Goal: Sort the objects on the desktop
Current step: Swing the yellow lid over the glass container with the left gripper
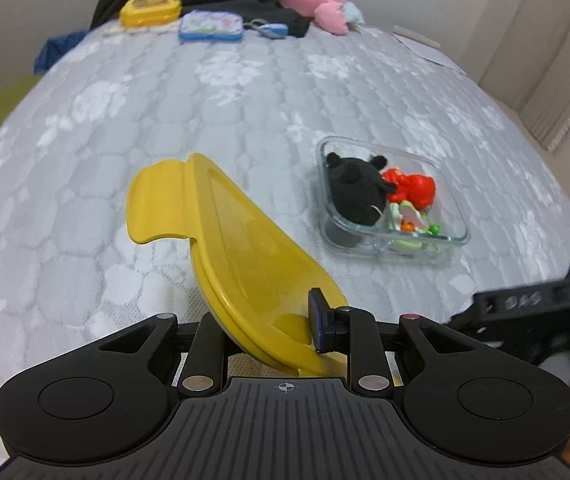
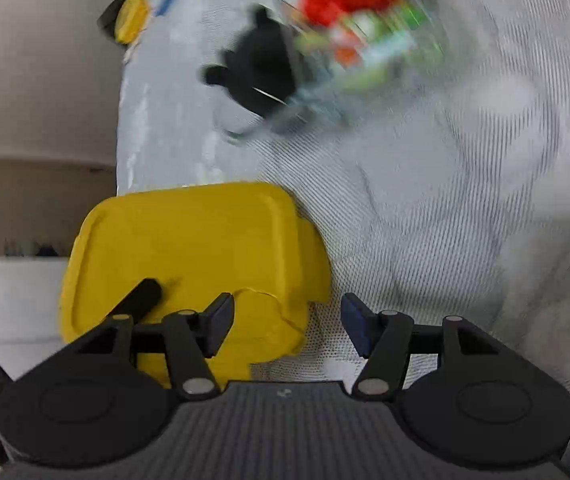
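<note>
Right now the yellow lid [image 1: 245,256] sits clamped edge-on in my left gripper [image 1: 273,332], tilted and lifted above the grey quilted bedcover [image 1: 245,92]. Just off to its right, the clear glass container [image 1: 451,216] rests on the cover, holding a black plush toy [image 1: 355,190], a red toy [image 1: 415,188] and small green bits. My right gripper [image 2: 287,324] hangs beside the lid with its fingers spread wide, gripping nothing. That view is badly blurred.
</note>
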A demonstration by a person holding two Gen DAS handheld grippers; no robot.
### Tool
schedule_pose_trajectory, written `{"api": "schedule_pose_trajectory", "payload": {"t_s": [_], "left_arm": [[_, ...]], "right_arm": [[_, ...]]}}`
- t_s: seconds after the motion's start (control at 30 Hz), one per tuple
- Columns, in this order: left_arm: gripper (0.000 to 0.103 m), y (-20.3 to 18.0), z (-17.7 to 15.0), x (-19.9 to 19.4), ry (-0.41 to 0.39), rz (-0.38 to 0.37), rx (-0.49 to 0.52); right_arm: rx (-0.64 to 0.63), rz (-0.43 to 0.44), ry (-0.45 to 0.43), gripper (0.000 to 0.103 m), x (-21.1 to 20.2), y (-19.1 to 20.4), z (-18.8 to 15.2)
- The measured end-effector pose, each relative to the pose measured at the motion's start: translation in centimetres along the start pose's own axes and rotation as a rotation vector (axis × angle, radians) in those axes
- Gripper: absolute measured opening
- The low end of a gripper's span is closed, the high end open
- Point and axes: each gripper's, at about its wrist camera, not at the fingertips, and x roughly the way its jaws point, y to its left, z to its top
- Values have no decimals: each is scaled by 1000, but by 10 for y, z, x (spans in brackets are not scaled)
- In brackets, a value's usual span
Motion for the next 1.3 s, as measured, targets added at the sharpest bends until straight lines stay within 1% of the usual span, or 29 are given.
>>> {"api": "schedule_pose_trajectory", "payload": {"t_s": [0.07,0.13,0.17,0.4,0.47,0.53,0.57,0.6,0.63,0.7,0.77,0.83,0.9,0.97,1.03,1.07,1.2,1.3], "left_arm": [[25,12,2,3,14,-17,-46],[27,24,3,6,26,-28,-88],[27,30,2,7,32,-31,-104],[27,82,5,27,134,-145,-307],[30,97,5,33,164,-179,-365],[34,108,6,37,186,-177,-378],[35,109,6,38,191,-167,-373],[41,111,7,39,195,-157,-367],[46,112,8,39,199,-147,-361],[52,115,10,41,205,-128,-352],[56,121,11,42,207,-124,-360],[57,129,12,43,210,-127,-376],[58,142,15,47,213,-144,-402],[57,155,15,50,218,-166,-450],[52,164,16,46,195,-190,-494],[52,164,17,43,177,-196,-494],[44,149,32,16,67,-201,-438],[44,125,47,0,-13,-221,-371]], "right_arm": [[58,35,16,62,14,-9,-2],[83,48,30,63,28,-11,-2],[83,51,26,64,33,-11,-2],[82,55,-9,68,54,-1,2],[96,66,-15,68,60,0,5],[92,75,-24,68,64,1,6],[78,73,-28,67,65,3,6],[55,66,-32,65,66,6,6],[22,52,-41,58,66,11,6],[-57,39,-73,55,65,21,4],[-106,41,-114,48,62,32,3],[-180,22,-141,48,61,47,3],[-241,-4,-150,48,63,59,3],[-263,-7,-154,46,65,67,5],[-277,-2,-165,46,64,75,5],[-292,-1,-176,46,61,79,5],[-333,35,-225,47,41,90,8],[-361,74,-275,47,17,96,19]]}}
